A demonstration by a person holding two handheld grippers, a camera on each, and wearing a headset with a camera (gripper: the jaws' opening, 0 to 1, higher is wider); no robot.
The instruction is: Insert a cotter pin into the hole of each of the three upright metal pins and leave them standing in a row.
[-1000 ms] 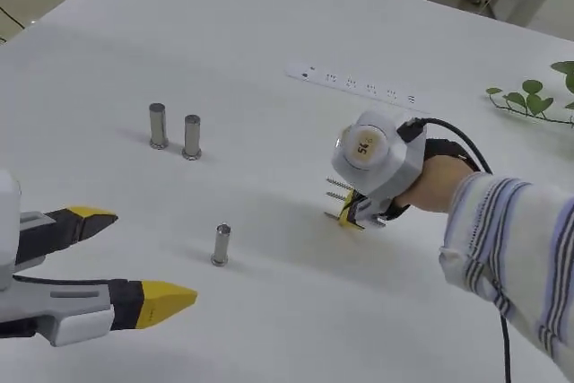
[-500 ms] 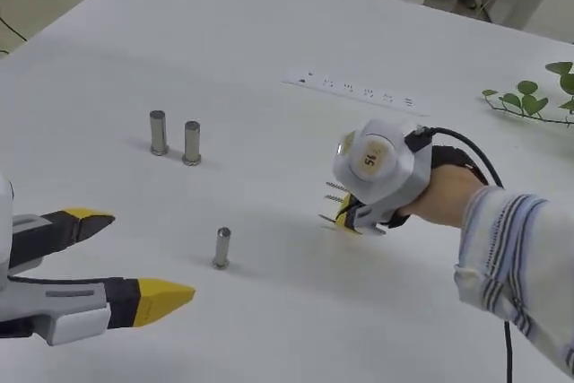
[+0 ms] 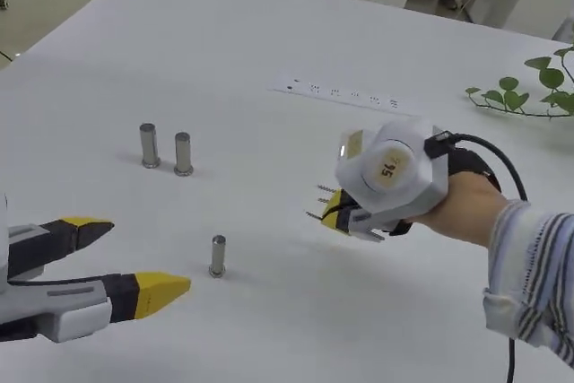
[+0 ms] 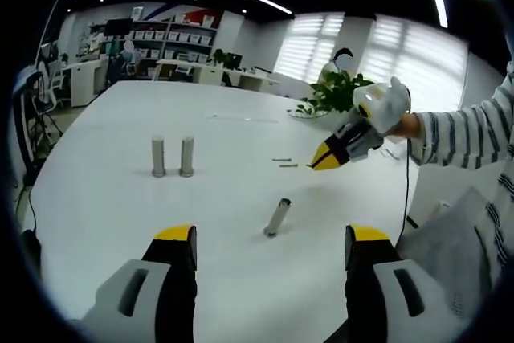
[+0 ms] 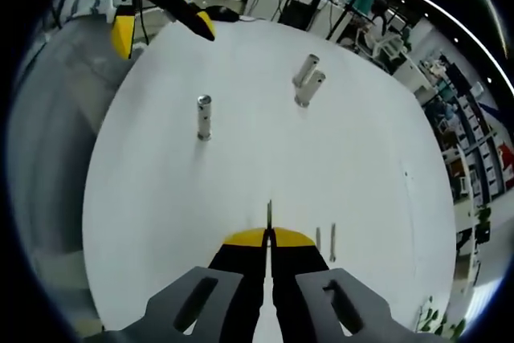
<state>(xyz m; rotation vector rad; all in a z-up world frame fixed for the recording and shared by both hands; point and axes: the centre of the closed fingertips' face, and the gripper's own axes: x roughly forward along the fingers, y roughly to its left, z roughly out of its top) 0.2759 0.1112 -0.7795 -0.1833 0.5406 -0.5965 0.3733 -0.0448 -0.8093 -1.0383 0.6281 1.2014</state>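
While the right gripper [image 5: 268,235] has its fingers pressed shut on a cotter pin [image 5: 269,214] — the thin tip pokes straight out ahead of the yellow fingertips — the left gripper [image 3: 148,255] is spread wide with nothing between its fingers. In the right gripper view, two loose cotter pins [image 5: 332,242] lie flat on the white tabletop [image 5: 241,166], just to the right of the closed fingers, side by side and close together. Well ahead of those fingers and a little to the left, a lone metal pin [image 5: 204,116] stands upright. Farther ahead and to the right, a pair of metal pins [image 5: 310,90] stands close together, also upright.

In the left gripper view, the lone metal pin sits just ahead of the gap between the open fingers. The pair stands farther off, ahead of the left finger. The right gripper comes in from the right, with the loose cotter pins just beyond its fingertips. The holes in the metal pins are too small to make out.
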